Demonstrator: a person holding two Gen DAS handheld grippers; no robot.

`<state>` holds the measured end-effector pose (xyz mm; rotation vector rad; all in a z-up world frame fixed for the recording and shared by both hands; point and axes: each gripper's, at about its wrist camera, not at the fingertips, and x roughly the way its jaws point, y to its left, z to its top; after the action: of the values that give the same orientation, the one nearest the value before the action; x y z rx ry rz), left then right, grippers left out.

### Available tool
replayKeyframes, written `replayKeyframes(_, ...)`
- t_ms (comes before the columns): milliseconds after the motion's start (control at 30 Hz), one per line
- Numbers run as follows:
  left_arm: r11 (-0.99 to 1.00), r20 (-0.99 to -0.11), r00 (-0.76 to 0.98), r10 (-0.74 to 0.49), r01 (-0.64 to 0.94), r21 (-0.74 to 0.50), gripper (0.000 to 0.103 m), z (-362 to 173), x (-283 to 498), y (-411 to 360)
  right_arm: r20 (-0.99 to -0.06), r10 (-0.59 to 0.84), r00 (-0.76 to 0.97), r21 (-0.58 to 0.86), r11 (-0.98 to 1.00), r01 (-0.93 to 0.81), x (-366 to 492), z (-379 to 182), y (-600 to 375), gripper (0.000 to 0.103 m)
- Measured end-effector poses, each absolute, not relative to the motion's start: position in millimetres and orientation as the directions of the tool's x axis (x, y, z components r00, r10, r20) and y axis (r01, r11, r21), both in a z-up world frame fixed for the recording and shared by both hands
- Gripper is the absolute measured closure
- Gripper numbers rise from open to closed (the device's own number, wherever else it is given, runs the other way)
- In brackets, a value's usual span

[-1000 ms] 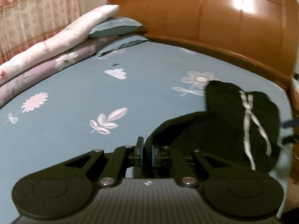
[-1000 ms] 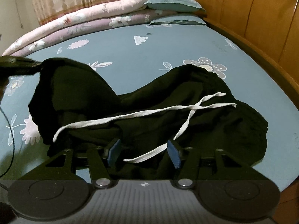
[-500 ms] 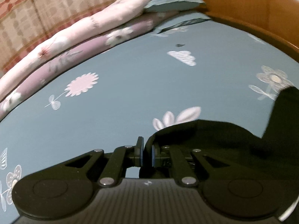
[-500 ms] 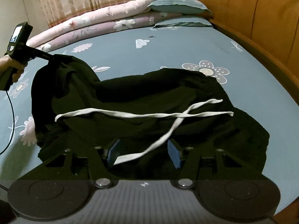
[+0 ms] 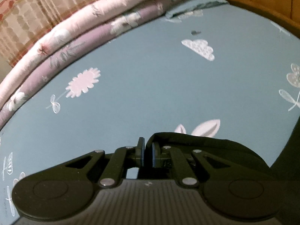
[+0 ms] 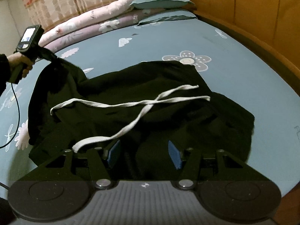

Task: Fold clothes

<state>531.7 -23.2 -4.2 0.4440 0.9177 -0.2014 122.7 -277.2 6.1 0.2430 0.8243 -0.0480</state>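
Black garment lies crumpled on the blue flowered bedsheet, near the bed's front edge, white drawstring crossed over the top of it. Hard to say what kind of garment it is: dark folds swallow all detail, no seams or openings readable. Its near edge is hidden behind the right gripper body.

Left gripper: in its own view a fold of the black cloth sits in the narrow gap between the fingers and drapes over the right finger, hiding that finger's tip. Jaws have just been opening slightly; cloth is between them and looks pinched. From the right view that corner is stretched out to the left and lifted off the sheet, person's hand wrapped round the handle, sleeve cut off at the frame edge, cable hanging down.

Right gripper: jaws spread well apart, blue pads bare, hovering over the garment's near part, tilted downward. Cannot tell if the fingertips touch the fabric.

Rolled quilts and a pillow lie along the far side, wooden headboard at right.
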Motion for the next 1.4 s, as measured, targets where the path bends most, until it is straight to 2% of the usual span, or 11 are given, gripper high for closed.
replayKeyframes(167,0.884,-0.816,0.578,-0.018,0.390,0.257,0.086,-3.8,512.8,-15.5,-0.729,0.059,0.682,0.183,0.977,0.111,129.1,9.3,-291.2,0.041)
replayKeyframes(267,0.887,-0.822,0.567,-0.047,0.402,0.227,0.076,4.2,488.2,-6.5,-0.710,0.062,0.702,0.146,0.988,0.060,145.3,21.5,-307.5,0.041)
replayKeyframes(400,0.881,-0.829,0.551,-0.098,0.435,0.185,0.063,14.3,446.9,0.2,-0.676,0.077,0.732,0.108,0.994,-0.006,183.9,35.3,-342.6,0.033)
replayKeyframes(533,0.880,-0.833,0.533,-0.146,0.455,0.137,0.063,23.1,400.6,0.7,-0.690,0.114,0.715,0.149,0.989,-0.014,245.4,20.7,-389.1,0.033)
replayKeyframes(700,0.885,-0.816,0.541,-0.205,0.458,0.081,0.059,31.7,344.5,-5.7,-0.732,0.222,0.644,0.313,0.949,0.028,312.4,-26.6,-433.2,0.033)
replayKeyframes(967,0.919,-0.796,0.569,-0.206,0.391,0.041,0.058,31.0,291.4,-4.7,-0.749,0.180,0.638,0.256,0.966,0.028,341.2,-61.9,-431.9,0.033)
replayKeyframes(1033,0.931,-0.795,0.571,-0.206,0.364,0.020,0.058,29.2,287.0,-2.2,-0.752,0.174,0.635,0.236,0.972,0.014,342.0,-61.9,-425.8,0.049)
replayKeyframes(1133,0.938,-0.799,0.565,-0.206,0.347,0.003,0.058,25.0,284.1,-2.3,-0.758,0.167,0.630,0.224,0.974,0.012,341.3,-60.1,-417.6,0.059)
replayKeyframes(1200,0.940,-0.800,0.564,-0.204,0.342,0.002,0.058,23.4,282.2,-3.7,-0.745,0.146,0.651,0.225,0.974,0.039,336.6,-54.6,-419.9,0.077)
replayKeyframes(1267,0.938,-0.798,0.568,-0.201,0.348,0.011,0.058,24.9,280.7,-6.3,-0.719,0.128,0.683,0.231,0.971,0.062,330.5,-42.6,-426.2,0.088)
replayKeyframes(1400,0.935,-0.788,0.580,-0.209,0.355,0.013,0.057,30.3,281.1,-7.2,-0.694,0.090,0.714,0.225,0.970,0.096,323.9,-25.3,-439.6,0.090)
